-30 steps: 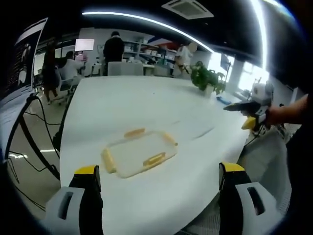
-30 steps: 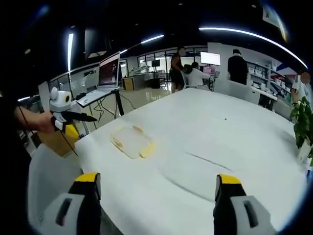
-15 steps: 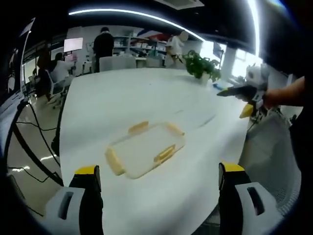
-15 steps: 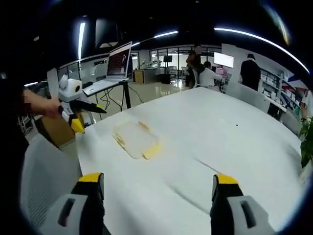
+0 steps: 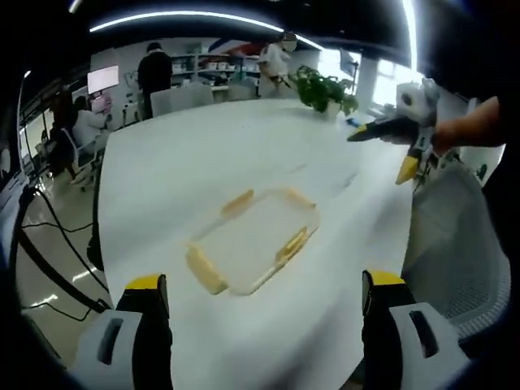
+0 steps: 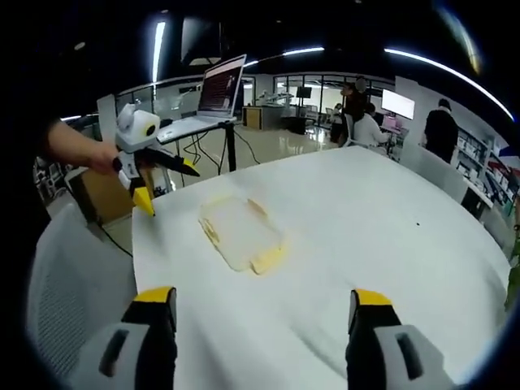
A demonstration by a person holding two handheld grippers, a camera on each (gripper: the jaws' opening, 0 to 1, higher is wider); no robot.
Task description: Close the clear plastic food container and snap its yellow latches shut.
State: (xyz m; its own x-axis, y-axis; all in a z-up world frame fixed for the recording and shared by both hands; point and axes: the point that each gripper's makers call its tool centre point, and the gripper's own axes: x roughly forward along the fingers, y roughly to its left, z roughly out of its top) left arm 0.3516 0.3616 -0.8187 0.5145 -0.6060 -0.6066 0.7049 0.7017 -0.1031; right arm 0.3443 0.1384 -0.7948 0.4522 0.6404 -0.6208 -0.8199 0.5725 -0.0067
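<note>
Food container (image 5: 254, 244): clear plastic, lying flat on the white table (image 5: 187, 162), ahead of the left tongs (image 5: 258, 325) in the left gripper view, in line with the gap between their two jaws and well apart from both tips. Nothing visible inside it. Yellow latches (image 5: 205, 270) along its sides: one long one on the near left end, one on the near right side, two on the far edge. Cannot tell whether the lid is pressed down or the latches snapped. Left tongs spread wide, nothing between the jaws. To the upper right, the right tongs (image 5: 390, 138), held in a hand (image 5: 455, 130), up above the table's edge and far from the container. Beyond the table, a potted plant (image 5: 323, 88) and people standing and seated.

In the right gripper view, same container (image 6: 241, 233), ahead and left of the gap of the right tongs (image 6: 260, 325), far from them. Jaws released, wide apart, gripping nothing. At left, the left tongs (image 6: 158, 166) in a hand (image 6: 97, 156), off the table's edge, near the container's far end. Behind them, a laptop (image 6: 213, 97) on a stand.
</note>
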